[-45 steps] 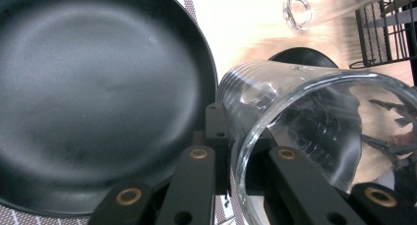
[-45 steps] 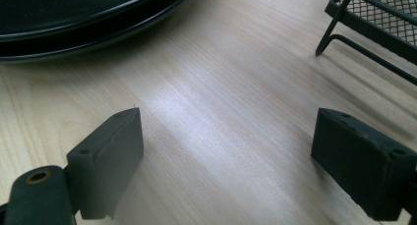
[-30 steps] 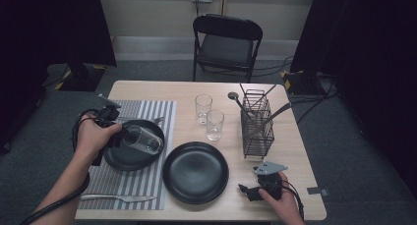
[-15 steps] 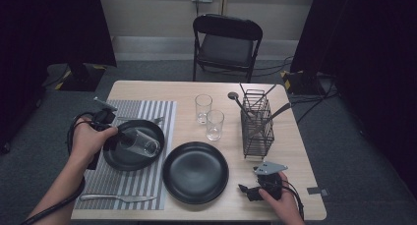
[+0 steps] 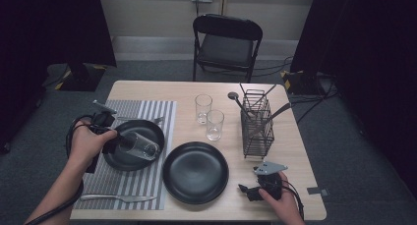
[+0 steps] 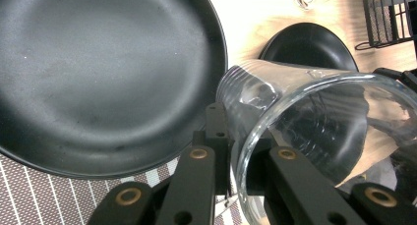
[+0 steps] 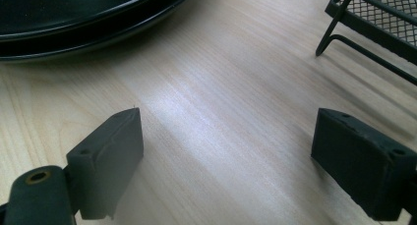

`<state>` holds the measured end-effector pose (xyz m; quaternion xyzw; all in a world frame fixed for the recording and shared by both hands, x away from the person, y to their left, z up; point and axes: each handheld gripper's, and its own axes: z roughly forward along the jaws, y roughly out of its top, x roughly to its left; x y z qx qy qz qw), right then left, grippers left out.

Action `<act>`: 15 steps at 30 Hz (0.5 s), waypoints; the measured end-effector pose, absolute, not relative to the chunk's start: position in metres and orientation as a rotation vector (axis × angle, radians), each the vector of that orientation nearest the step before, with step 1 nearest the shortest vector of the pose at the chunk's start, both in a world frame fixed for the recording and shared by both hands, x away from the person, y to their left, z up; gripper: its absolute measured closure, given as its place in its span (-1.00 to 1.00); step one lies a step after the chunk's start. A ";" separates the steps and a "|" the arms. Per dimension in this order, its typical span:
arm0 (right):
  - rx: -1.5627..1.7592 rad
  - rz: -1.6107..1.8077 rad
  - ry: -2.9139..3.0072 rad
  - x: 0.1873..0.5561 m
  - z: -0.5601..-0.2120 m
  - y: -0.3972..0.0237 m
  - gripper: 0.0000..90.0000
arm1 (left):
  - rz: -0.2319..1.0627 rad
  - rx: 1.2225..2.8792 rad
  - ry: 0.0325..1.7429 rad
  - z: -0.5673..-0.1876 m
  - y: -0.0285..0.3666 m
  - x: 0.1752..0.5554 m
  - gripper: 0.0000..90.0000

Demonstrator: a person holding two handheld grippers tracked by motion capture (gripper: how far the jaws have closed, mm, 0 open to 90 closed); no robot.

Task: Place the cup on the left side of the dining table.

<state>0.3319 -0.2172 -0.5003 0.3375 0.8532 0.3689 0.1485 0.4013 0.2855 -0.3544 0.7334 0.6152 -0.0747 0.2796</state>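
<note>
My left gripper (image 5: 125, 142) is shut on the rim of a clear drinking glass (image 5: 145, 147), pinching the wall between its jaws. The glass (image 6: 314, 122) lies tilted on its side over a black plate (image 5: 147, 129) on the striped placemat (image 5: 157, 112). In the left gripper view the plate (image 6: 98, 72) spreads out under the jaws of my left gripper (image 6: 241, 136). My right gripper (image 5: 246, 190) rests low at the table's front right, open, with bare wood between its jaws (image 7: 226, 151).
A second black plate (image 5: 195, 172) sits at the front middle. Two upright glasses (image 5: 203, 108) (image 5: 215, 124) stand beside a wire cutlery rack (image 5: 256, 129) holding utensils. A knife (image 5: 115, 198) lies on the placemat's near edge. A folding chair (image 5: 226, 43) stands beyond the table.
The left gripper and the glass have drifted slightly toward me over the plate. The right gripper has stayed where it was.
</note>
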 end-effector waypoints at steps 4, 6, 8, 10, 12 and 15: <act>0.970 1.061 2.453 0.332 -0.500 -0.217 -0.75 | -0.205 1.957 1.656 -0.355 0.286 0.399 0.90; 0.970 1.061 2.453 0.332 -0.500 -0.217 -0.75 | -0.205 1.965 1.656 -0.355 0.288 0.398 0.90; 0.971 1.061 2.453 0.332 -0.500 -0.217 -0.75 | -0.212 1.961 1.658 -0.356 0.289 0.396 0.90; 0.971 1.061 2.453 0.332 -0.500 -0.217 -0.75 | -0.213 1.958 1.659 -0.357 0.290 0.395 0.90; 0.970 1.061 2.453 0.332 -0.500 -0.217 -0.75 | -0.206 1.950 1.672 -0.358 0.291 0.393 0.89; 0.970 1.061 2.453 0.332 -0.500 -0.217 -0.75 | -0.213 1.956 1.660 -0.358 0.295 0.392 0.90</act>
